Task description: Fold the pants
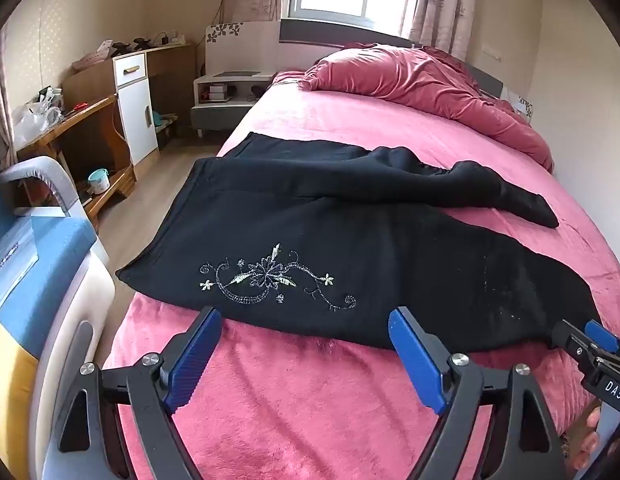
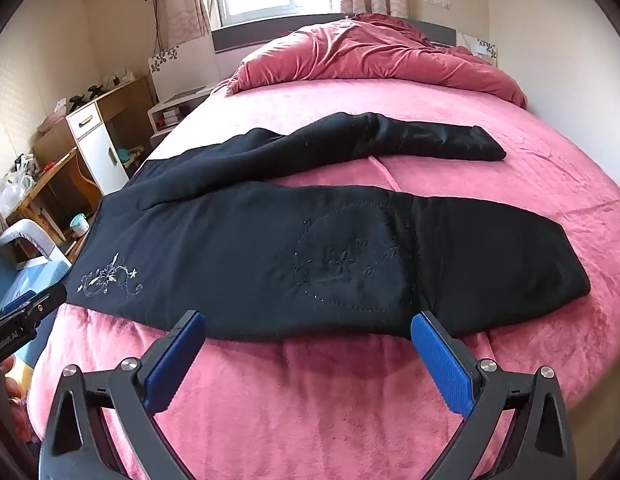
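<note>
Left wrist view: black fleece pants with silver floral embroidery lie spread across the pink plush-covered bed, waistband toward the bed's left edge, legs running right. The far leg is rumpled, its footed end bent over. Left gripper hovers just short of the near hem, blue-padded fingers spread wide, holding nothing. Right gripper shows at the frame's right edge; whether its fingers are apart cannot be told here. Right wrist view: right gripper sits at the near edge of the nearer leg, by a stitched oval knee patch, fingers spread, empty. The legs lie apart in a V, not stacked. Judgement: no fold made yet; laying leg over leg and folding lengthwise both remain.
</note>
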Available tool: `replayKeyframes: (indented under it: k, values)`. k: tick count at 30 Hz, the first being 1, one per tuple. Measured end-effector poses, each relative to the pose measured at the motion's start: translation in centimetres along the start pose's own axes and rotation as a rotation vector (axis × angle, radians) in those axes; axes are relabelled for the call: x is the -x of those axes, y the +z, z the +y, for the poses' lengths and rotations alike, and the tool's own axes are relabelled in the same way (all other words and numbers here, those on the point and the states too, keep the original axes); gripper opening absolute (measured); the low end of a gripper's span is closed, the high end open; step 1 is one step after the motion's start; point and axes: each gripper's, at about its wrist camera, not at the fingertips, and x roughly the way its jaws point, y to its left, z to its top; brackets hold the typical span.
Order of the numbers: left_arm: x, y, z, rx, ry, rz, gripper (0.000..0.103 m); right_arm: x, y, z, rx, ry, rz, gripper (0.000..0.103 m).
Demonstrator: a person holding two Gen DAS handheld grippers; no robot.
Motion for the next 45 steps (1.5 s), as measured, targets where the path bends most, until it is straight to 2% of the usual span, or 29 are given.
replayKeyframes:
  k: [36,45]
  values:
    - [0.4,0.0,0.0,-0.003,-0.013,-0.024,0.087,0.0,0.1,-0.3,-0.006,-0.012,-0.003,0.103]
    - [-1.0,-0.5,0.3,-0.006,-0.015,0.054,0.087,-0.6,-0.5,-0.6,-0.016,-0.018,0.019,0.103]
